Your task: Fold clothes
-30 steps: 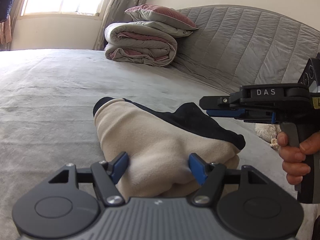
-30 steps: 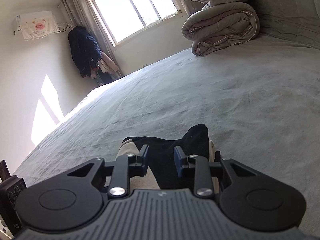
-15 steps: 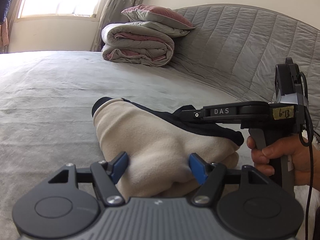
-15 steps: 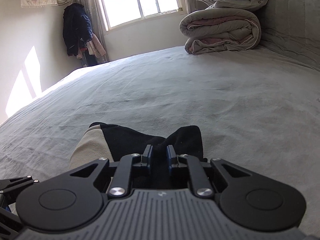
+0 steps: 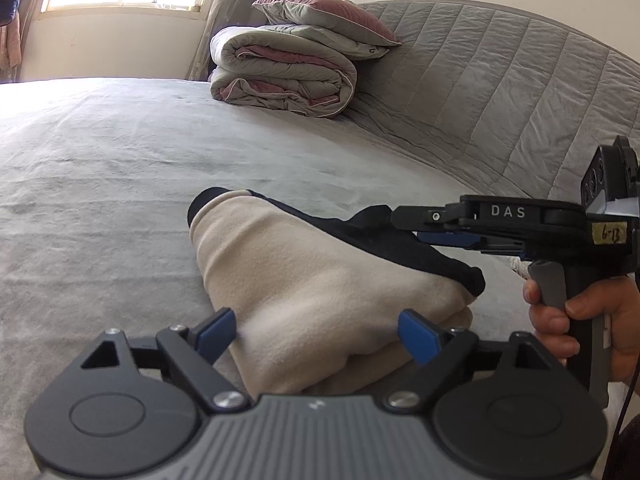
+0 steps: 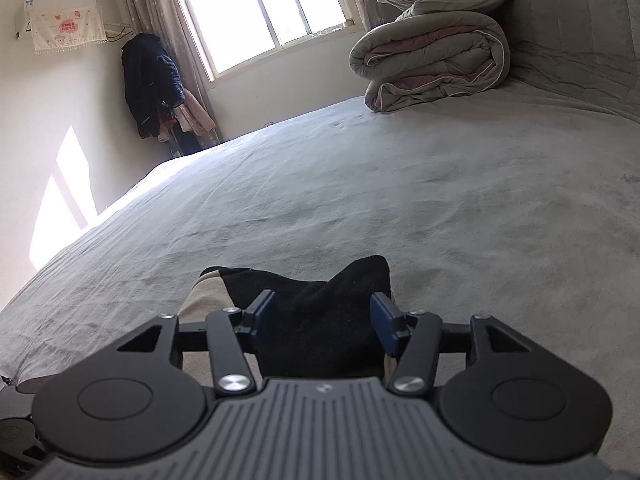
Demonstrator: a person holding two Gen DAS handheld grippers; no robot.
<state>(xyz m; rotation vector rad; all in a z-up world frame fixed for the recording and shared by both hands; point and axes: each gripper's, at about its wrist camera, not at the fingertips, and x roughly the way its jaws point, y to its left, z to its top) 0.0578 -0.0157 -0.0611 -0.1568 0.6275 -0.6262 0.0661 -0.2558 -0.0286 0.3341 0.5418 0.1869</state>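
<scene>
My left gripper is spread wide, its blue pads either side of the near end of the folded garment without pinching it; the cream fleece bulges up between them. My right gripper is spread too, its two pads standing apart around a raised black flap of the same garment. Seen from my left wrist, that right gripper reaches in level from the right over the garment's black upper layer, and my hand wraps its grey handle.

The garment lies as a thick cream bundle with a black edge along its far side, on the grey bed, toward the near edge and closer to the headboard side than to the window side.

Farther on, the sheet runs bare to a folded grey and pink duvet in the bed's far corner, with a pillow on top, against the quilted headboard. Beyond the bed is a bright window, and dark clothes hang in the room's corner.
</scene>
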